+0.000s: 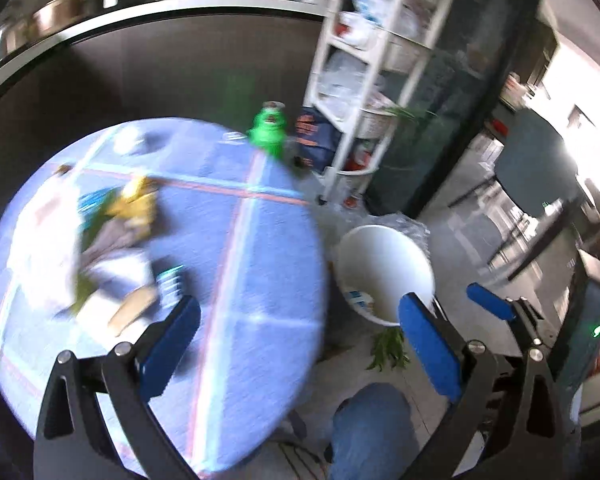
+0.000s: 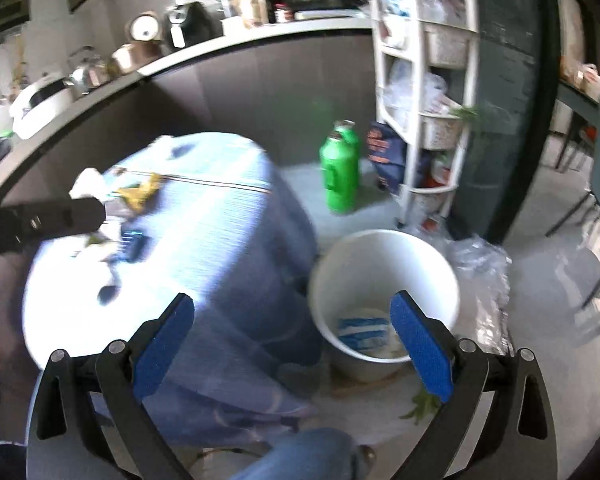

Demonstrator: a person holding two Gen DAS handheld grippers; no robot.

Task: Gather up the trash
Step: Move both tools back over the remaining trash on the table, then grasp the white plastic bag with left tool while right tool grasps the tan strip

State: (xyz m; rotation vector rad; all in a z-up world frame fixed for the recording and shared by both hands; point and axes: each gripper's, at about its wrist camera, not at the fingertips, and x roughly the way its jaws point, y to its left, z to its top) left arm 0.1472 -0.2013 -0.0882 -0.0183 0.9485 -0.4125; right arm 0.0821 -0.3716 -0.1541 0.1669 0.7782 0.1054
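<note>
Left tool point(image 1: 300, 320), right tool point(image 2: 292, 320) agape, empty; white bin point(image 2: 340, 264) below.

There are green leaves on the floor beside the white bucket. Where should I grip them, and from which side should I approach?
Probably from above. The green leaves lie flat on the floor just in front of the white bucket, so no side gives an edge to grip. Close the pads across the narrow, bunched end nearest the bucket. Both views are blurred, so the stems cannot be told.
</note>
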